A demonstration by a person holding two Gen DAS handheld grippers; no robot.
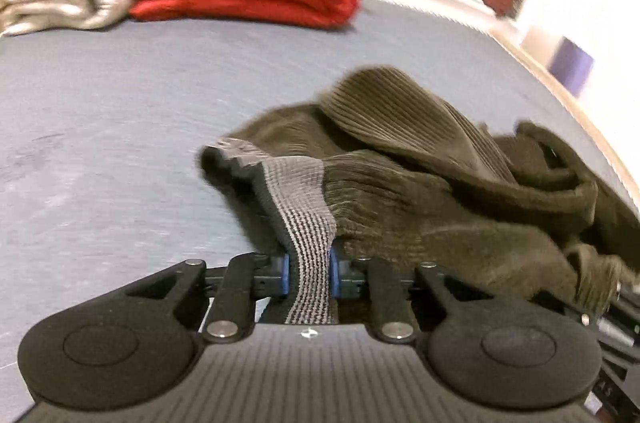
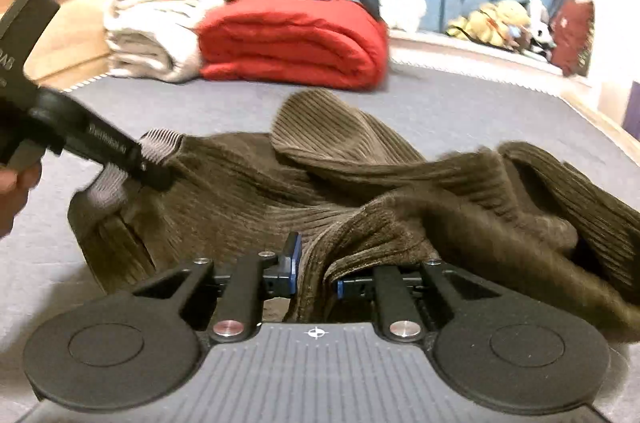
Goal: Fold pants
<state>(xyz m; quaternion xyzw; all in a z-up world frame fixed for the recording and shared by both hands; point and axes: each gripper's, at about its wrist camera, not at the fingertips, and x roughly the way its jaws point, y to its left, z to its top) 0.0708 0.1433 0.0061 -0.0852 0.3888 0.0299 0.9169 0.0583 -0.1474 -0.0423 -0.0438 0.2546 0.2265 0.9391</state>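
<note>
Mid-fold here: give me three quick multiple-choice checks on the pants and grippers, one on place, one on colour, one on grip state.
1. What does the left gripper pinch?
A. a leg cuff
B. the grey striped waistband
C. the red blanket

2. What colour are the corduroy pants?
A. olive brown
B. blue
C. white

3. How is the right gripper?
A. wide open over bare mattress
B. hidden
C. closed on a fold of the pants

Answers: 1 B, the striped band runs between its blue pads. 2 A, the ribbed cloth is olive brown in both views. 3 C, a fold sits pinched between its pads.
</note>
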